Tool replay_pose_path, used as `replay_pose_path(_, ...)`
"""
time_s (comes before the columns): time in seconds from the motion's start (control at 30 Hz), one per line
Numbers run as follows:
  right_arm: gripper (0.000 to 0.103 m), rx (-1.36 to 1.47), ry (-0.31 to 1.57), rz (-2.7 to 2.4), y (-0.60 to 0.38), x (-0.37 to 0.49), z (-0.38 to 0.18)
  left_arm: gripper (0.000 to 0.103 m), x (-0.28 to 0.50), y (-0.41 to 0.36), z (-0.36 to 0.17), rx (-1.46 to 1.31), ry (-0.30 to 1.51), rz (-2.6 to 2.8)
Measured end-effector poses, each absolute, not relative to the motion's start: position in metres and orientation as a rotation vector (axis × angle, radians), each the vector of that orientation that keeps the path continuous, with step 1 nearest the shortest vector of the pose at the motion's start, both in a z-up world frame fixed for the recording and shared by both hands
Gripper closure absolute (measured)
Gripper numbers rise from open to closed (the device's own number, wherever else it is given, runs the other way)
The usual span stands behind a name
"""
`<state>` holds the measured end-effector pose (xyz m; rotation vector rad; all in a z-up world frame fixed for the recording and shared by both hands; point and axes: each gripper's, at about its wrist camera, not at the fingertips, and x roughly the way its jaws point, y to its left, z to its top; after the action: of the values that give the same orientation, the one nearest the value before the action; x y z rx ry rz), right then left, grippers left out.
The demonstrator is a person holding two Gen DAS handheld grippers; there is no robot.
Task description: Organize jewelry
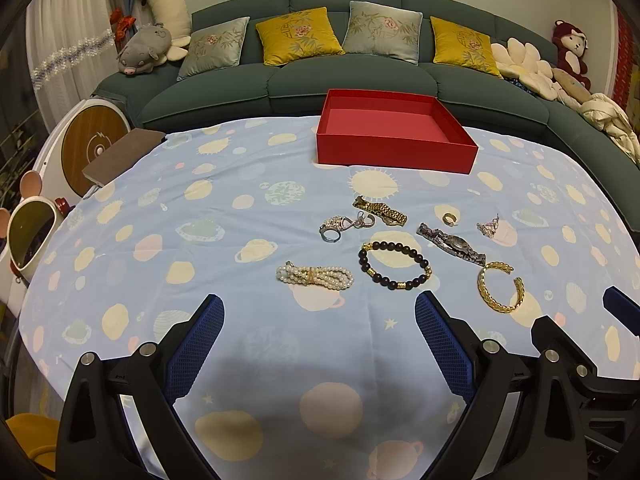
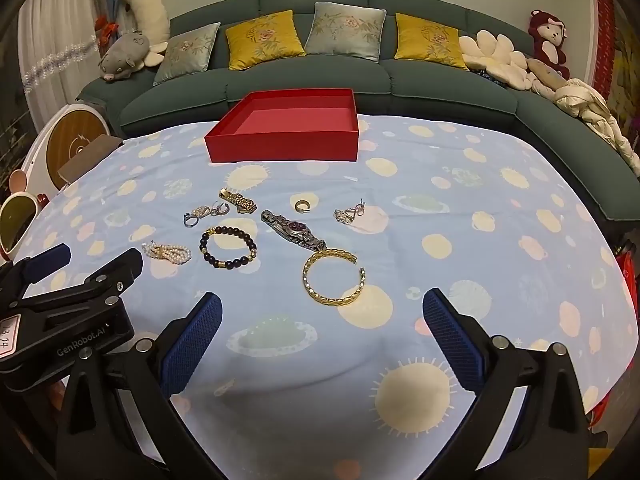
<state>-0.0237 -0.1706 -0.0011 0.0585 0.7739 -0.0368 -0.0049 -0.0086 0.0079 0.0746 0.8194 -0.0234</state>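
Note:
An empty red box (image 1: 394, 130) (image 2: 286, 126) stands at the far side of the table. Jewelry lies on the blue cloth: a pearl bracelet (image 1: 315, 275) (image 2: 167, 252), a dark bead bracelet (image 1: 394, 265) (image 2: 228, 247), a gold cuff bangle (image 1: 500, 287) (image 2: 334, 278), a silver watch (image 1: 451, 244) (image 2: 294, 230), a gold watch band (image 1: 380, 211) (image 2: 238, 200), a ring cluster (image 1: 346, 224) (image 2: 206, 212), a gold ring (image 1: 450, 219) (image 2: 301, 206) and an earring (image 1: 489, 227) (image 2: 349, 213). My left gripper (image 1: 318, 316) is open and empty, just short of the pearls. My right gripper (image 2: 322, 314) is open and empty, near the bangle.
A green sofa (image 1: 280, 80) with cushions runs behind the table. A brown board (image 1: 120, 154) and a round wooden-faced device (image 1: 94, 146) sit off the table's left edge. Plush toys (image 1: 148, 46) lie on the sofa. A red object (image 2: 630, 276) stands at the table's right edge.

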Motion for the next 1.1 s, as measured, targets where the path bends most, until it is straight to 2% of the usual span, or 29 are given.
replay_pose_path(1.1,0.005,0.06,0.77,-0.037,-0.1728,-0.0241,0.0002,0.01,-0.0052,-0.0074,0.0077,0.061,0.809,-0.012)
